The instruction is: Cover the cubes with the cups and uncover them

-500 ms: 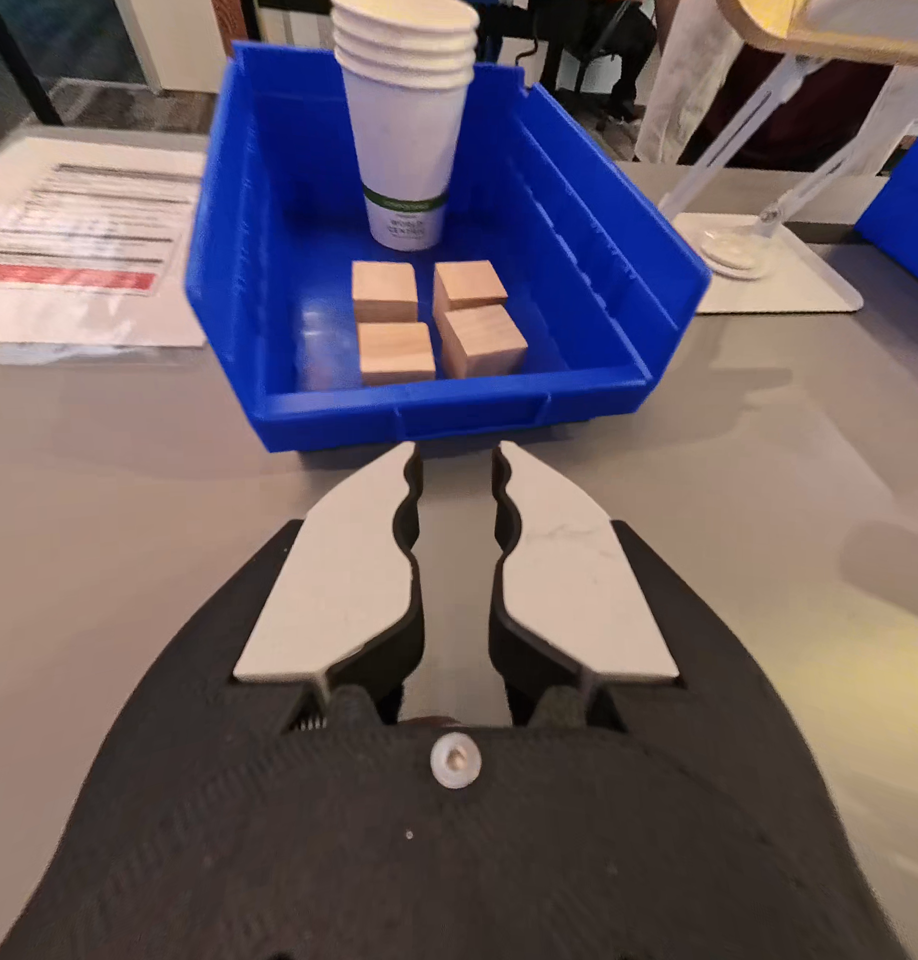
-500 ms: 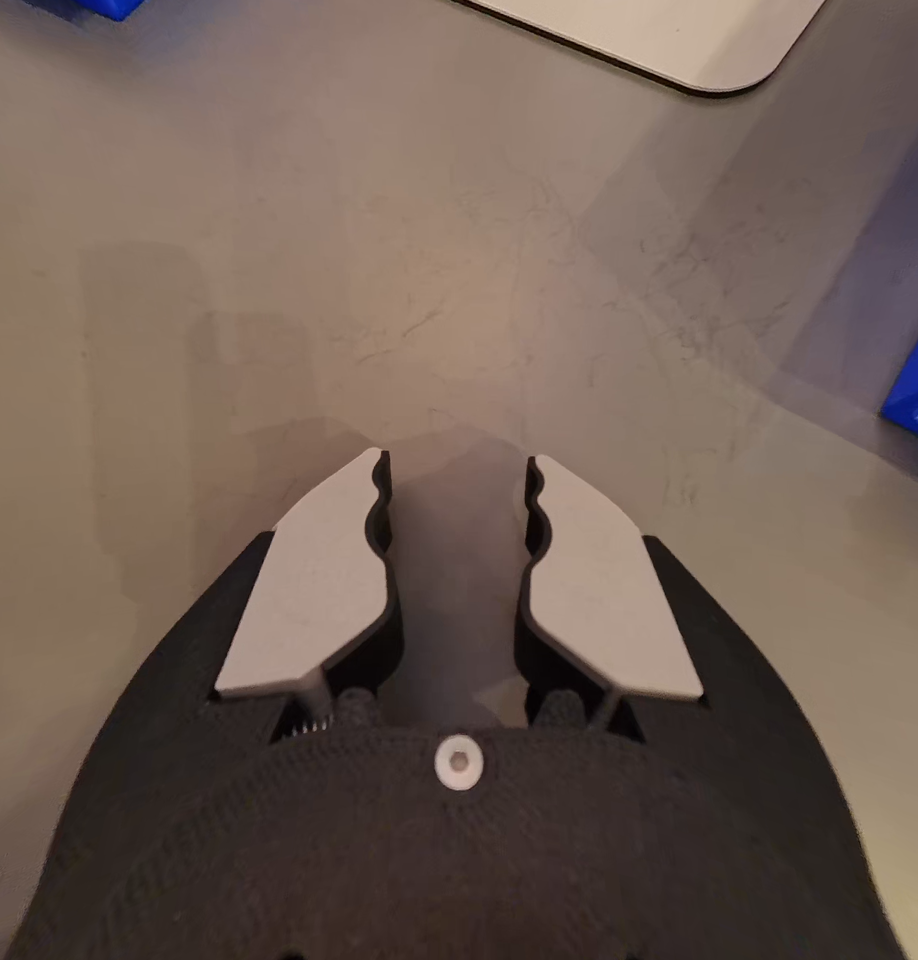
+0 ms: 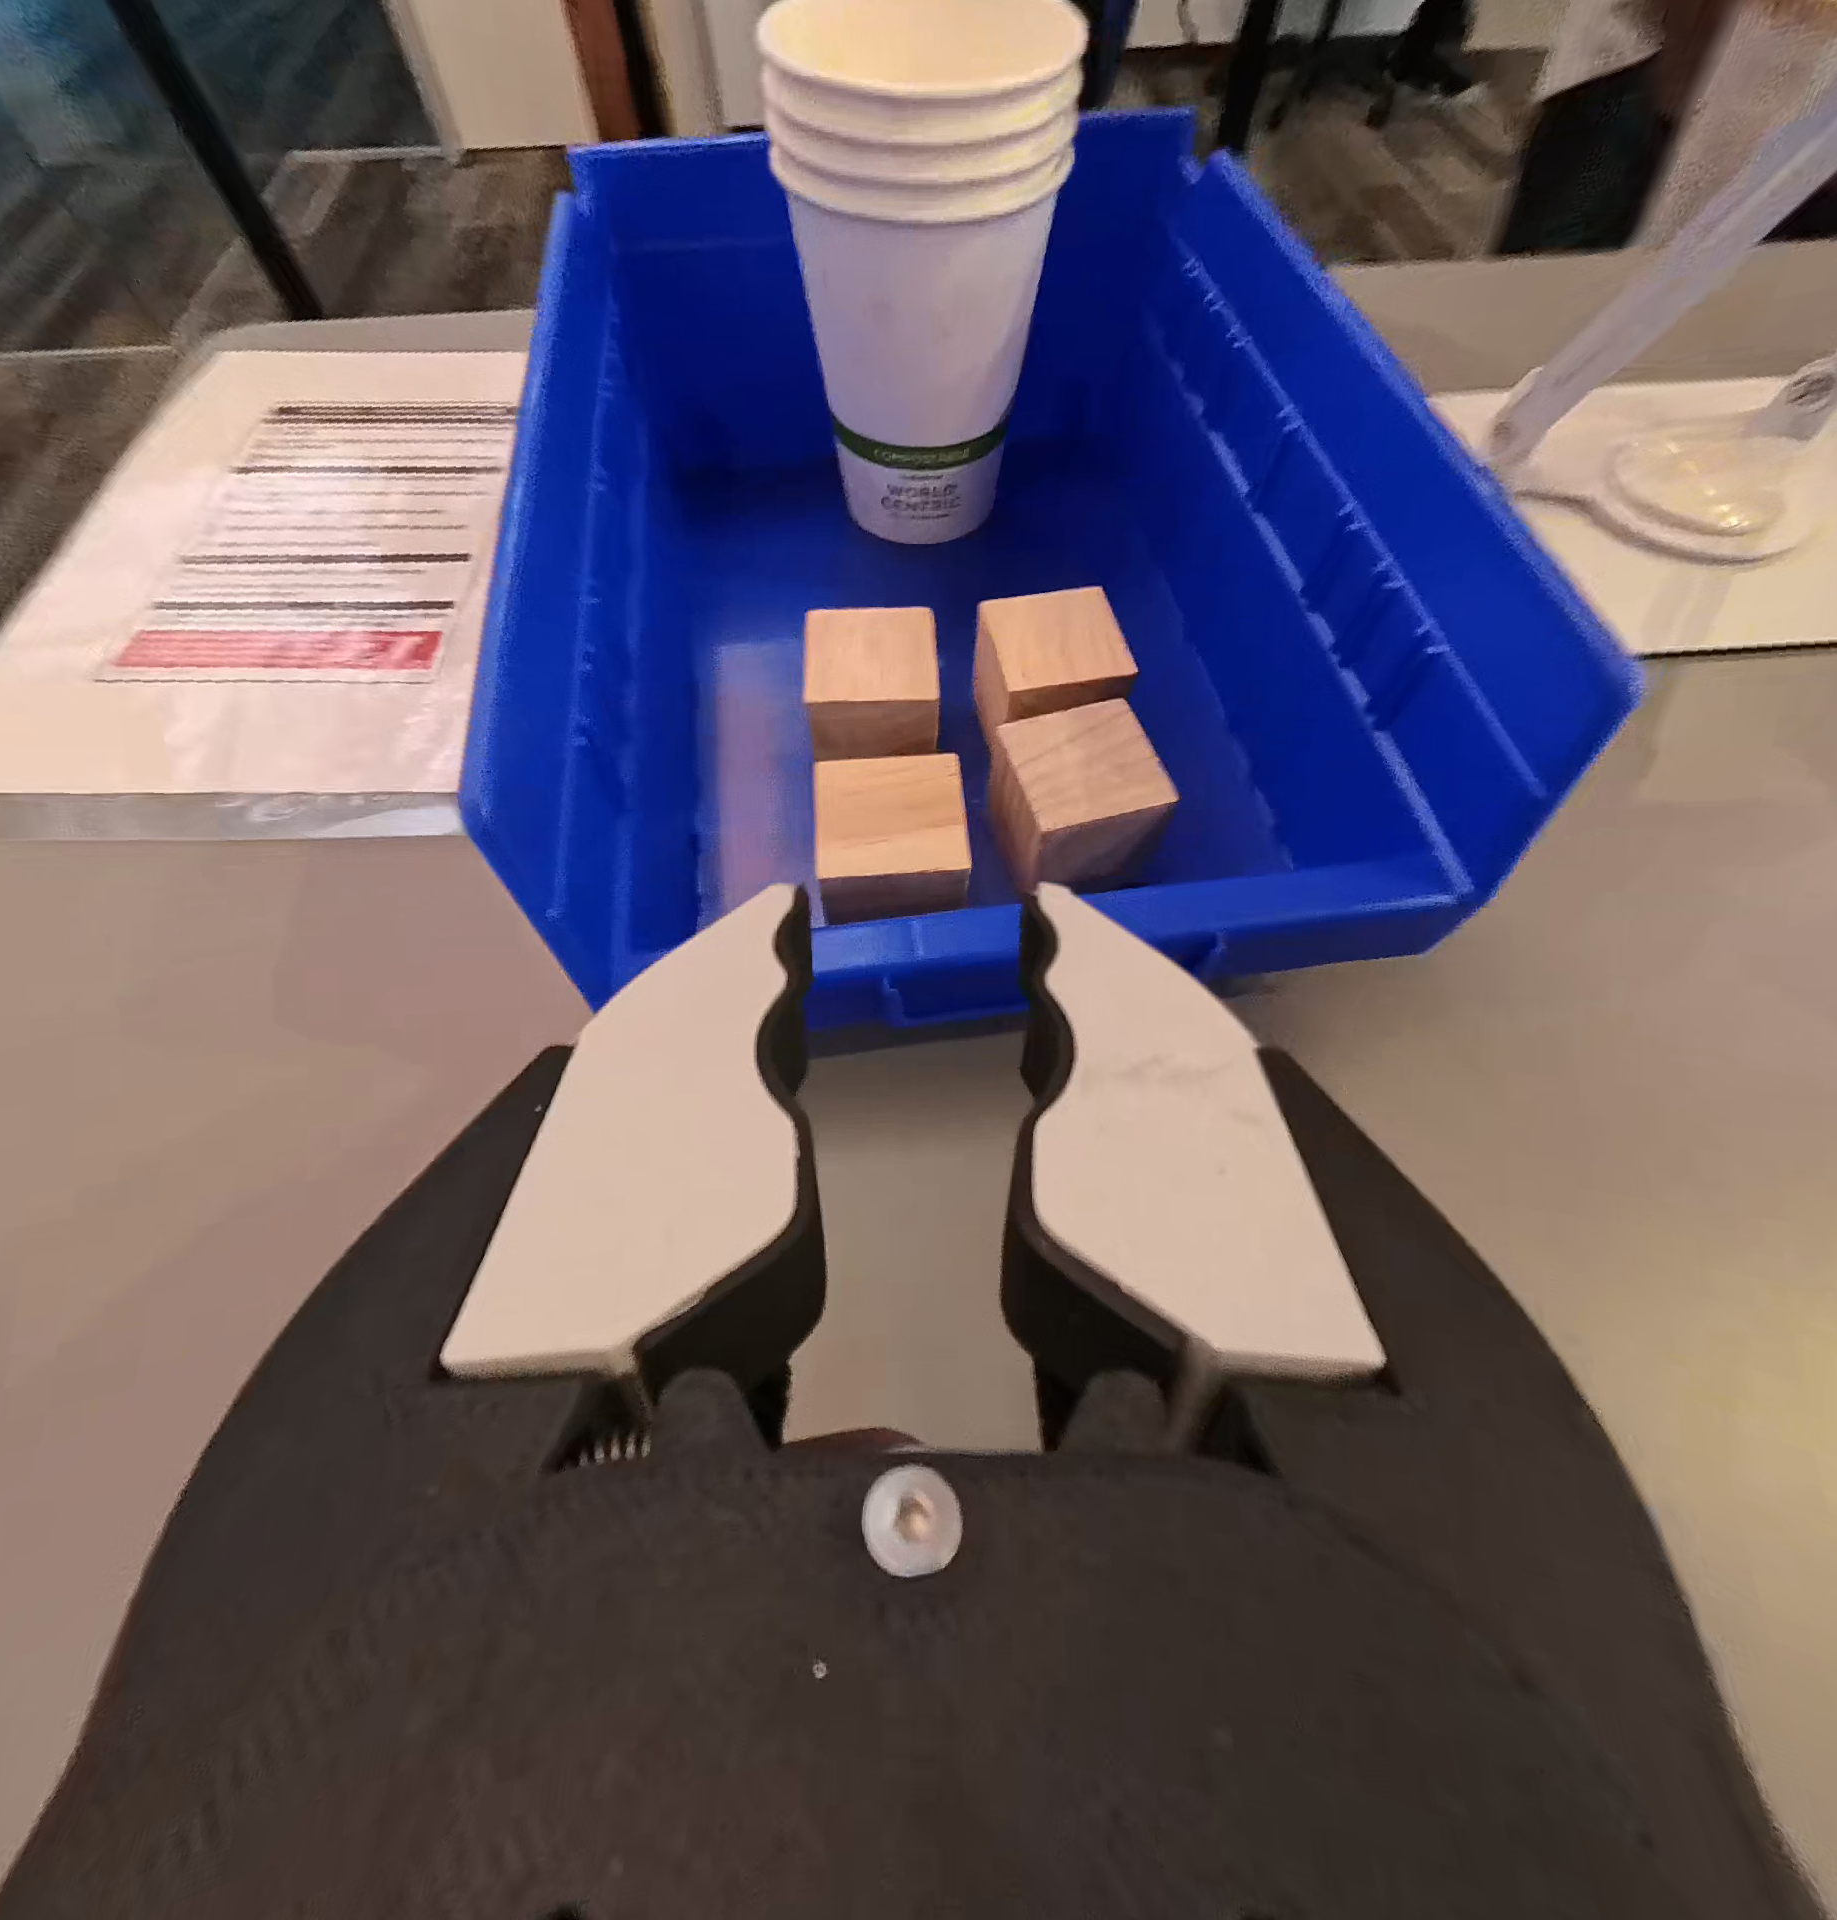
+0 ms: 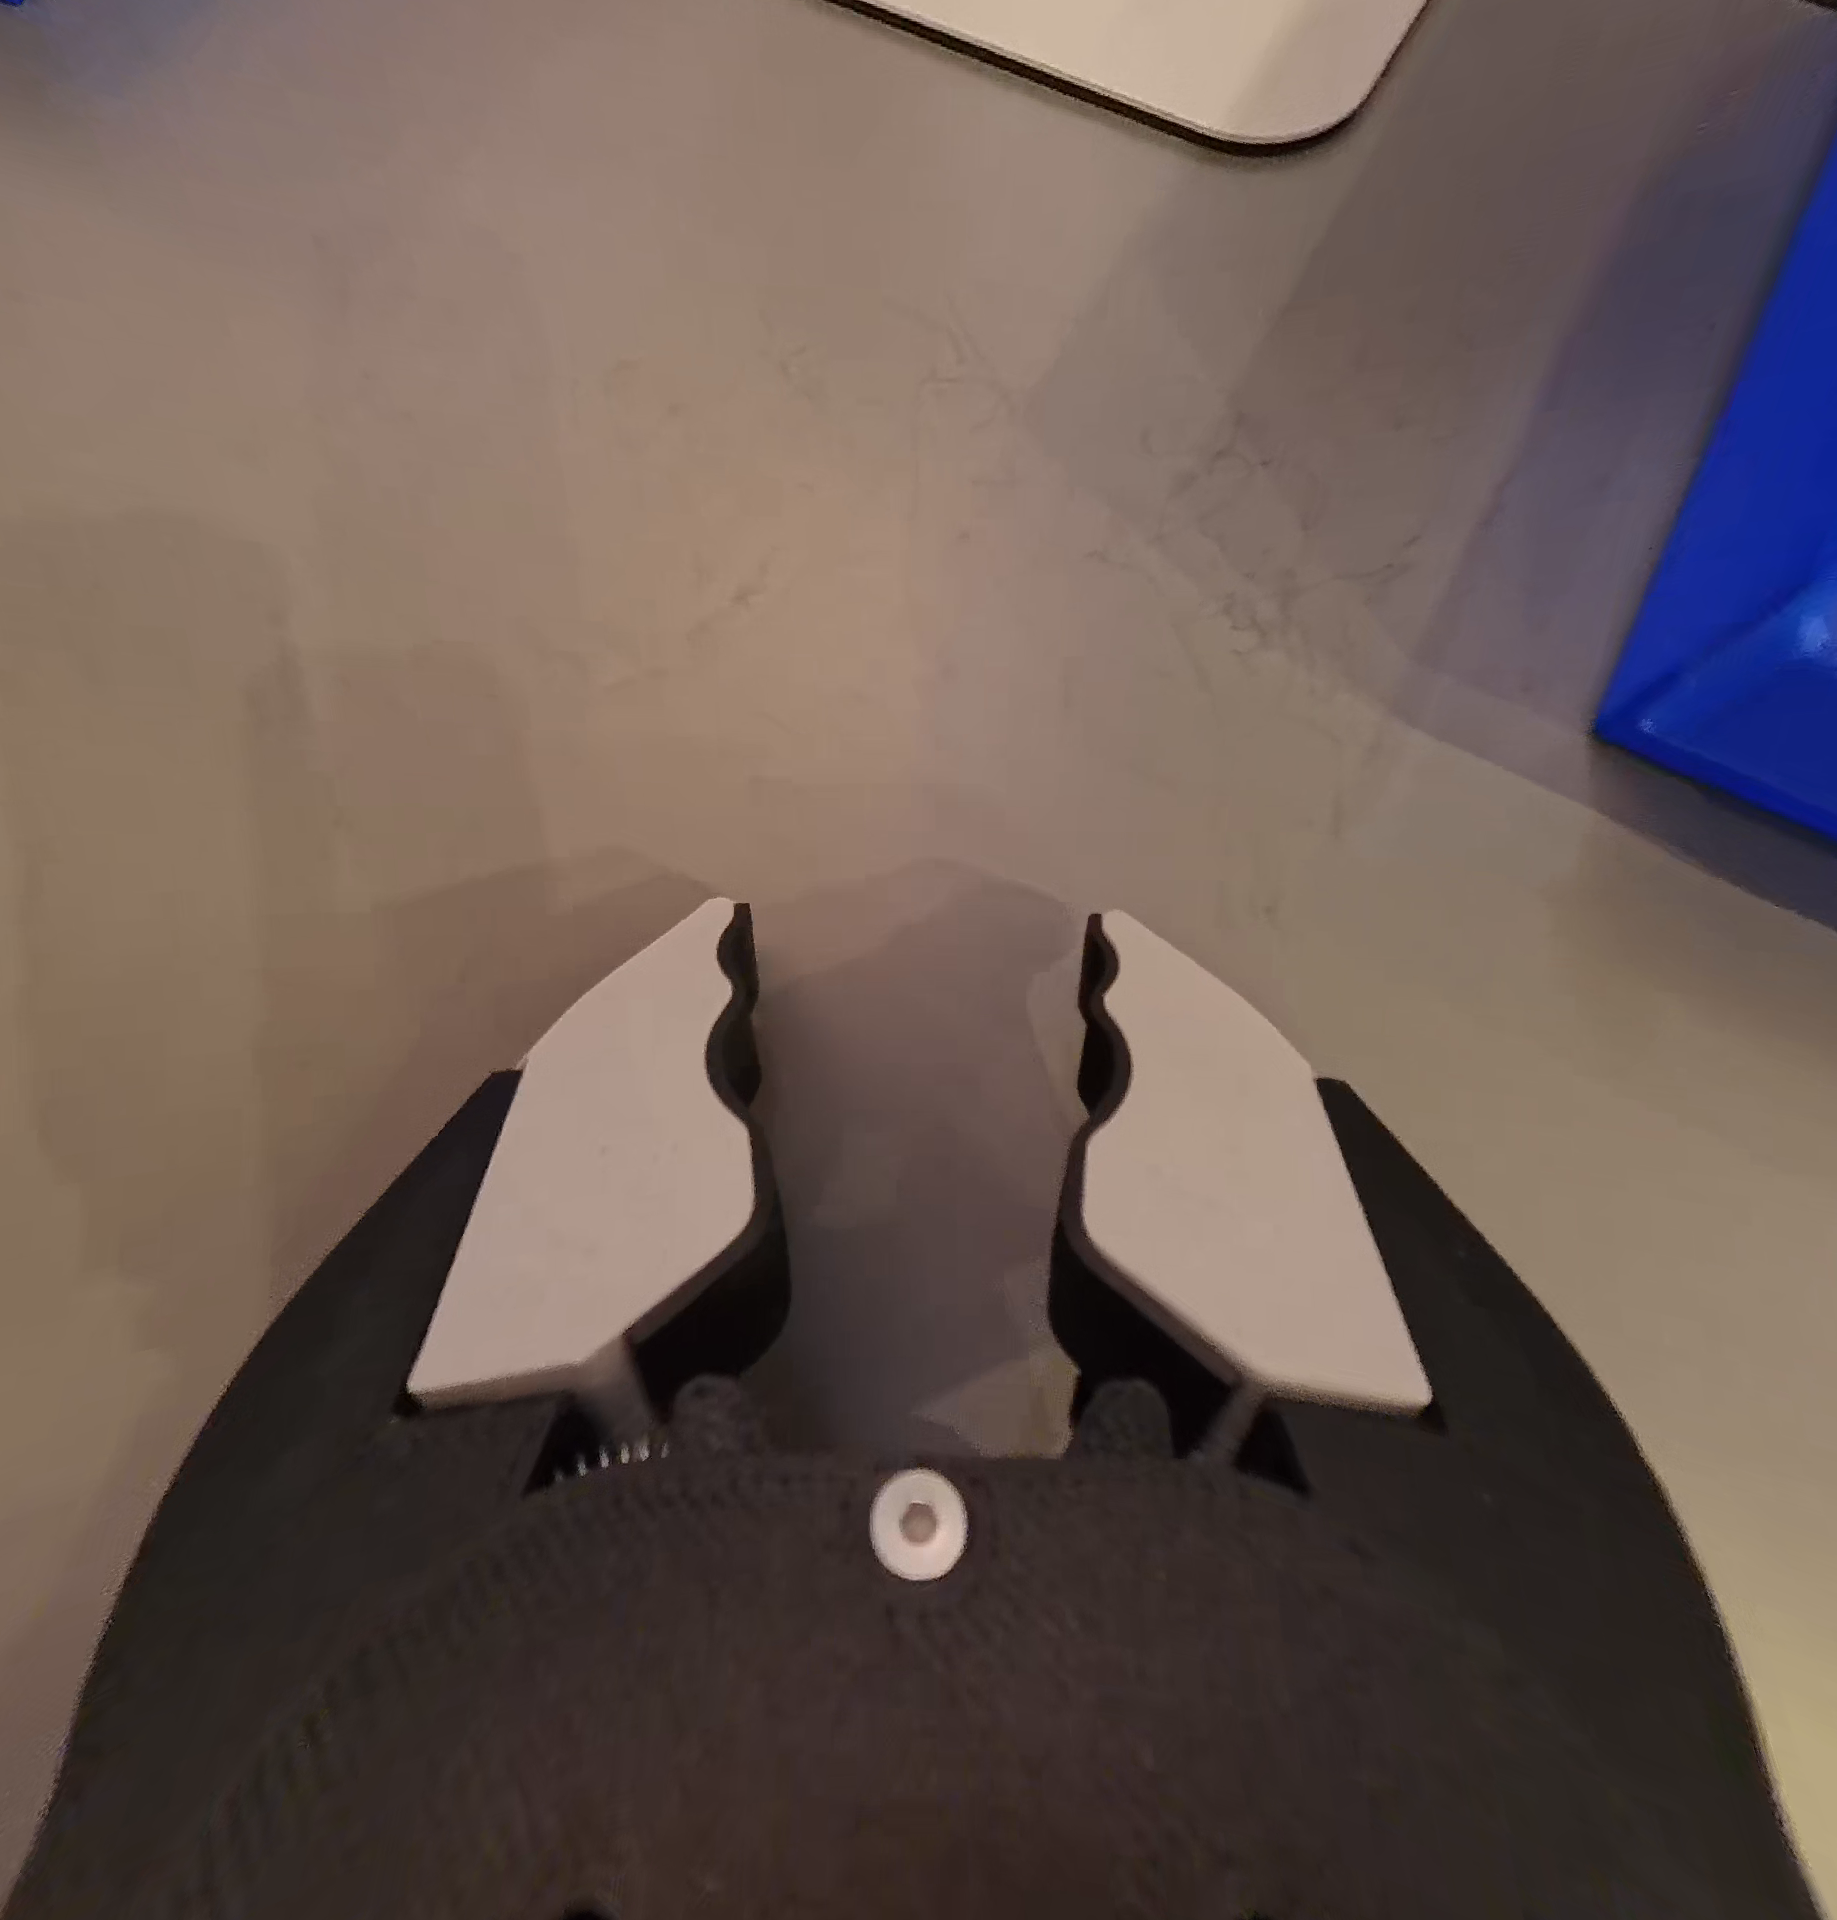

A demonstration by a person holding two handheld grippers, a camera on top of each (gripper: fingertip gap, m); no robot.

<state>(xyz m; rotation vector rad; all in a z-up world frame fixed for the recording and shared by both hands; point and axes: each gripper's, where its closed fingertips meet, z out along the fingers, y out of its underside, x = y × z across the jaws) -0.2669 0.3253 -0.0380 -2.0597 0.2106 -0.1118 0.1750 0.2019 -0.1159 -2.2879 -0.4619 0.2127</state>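
Note:
In the left wrist view a blue bin (image 3: 1361,665) stands on the grey table. Inside it a stack of several white paper cups (image 3: 919,270) stands upright at the back. Several wooden cubes (image 3: 888,831) sit in a square cluster near the bin's front wall. My left gripper (image 3: 914,914) is open and empty, with its tips just at the bin's front wall, in line with the front cubes. My right gripper (image 4: 916,920) is open and empty above bare table; no cubes or cups show in its view.
A laminated paper sheet (image 3: 270,582) lies left of the bin. A white lamp base (image 3: 1703,499) stands on a white mat to the right. In the right wrist view a second blue bin (image 4: 1766,582) is at the right edge and a white mat (image 4: 1184,52) at the top.
My left gripper has moved forward to the bin and its jaws have opened wider. My right gripper has opened a little wider and shifted right, so more of the second blue bin shows.

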